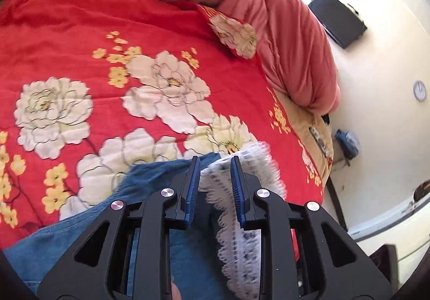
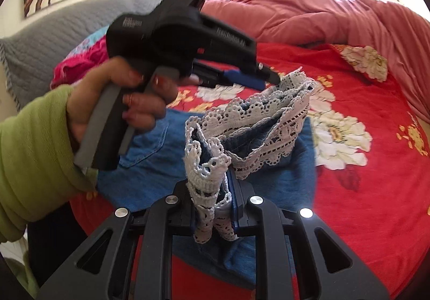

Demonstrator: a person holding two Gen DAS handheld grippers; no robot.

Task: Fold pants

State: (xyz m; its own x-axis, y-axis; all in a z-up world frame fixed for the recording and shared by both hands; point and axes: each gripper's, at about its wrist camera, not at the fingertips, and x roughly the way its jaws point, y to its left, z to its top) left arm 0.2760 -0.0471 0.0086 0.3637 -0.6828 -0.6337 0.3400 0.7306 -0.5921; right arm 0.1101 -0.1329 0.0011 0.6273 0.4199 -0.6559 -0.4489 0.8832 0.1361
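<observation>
Both lace hems (image 2: 258, 122) between fingers (image 2: 233, 192)

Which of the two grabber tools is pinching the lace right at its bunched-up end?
The right gripper: bunched lace trim is squeezed between its fingers. The left gripper nips the lace's far corner instead.

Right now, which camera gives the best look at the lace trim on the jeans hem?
The right wrist view. There the lace trim shows along both leg openings, stretched between the right gripper and the left gripper. The left wrist view shows only a blurred strip running between its own fingers.
</observation>
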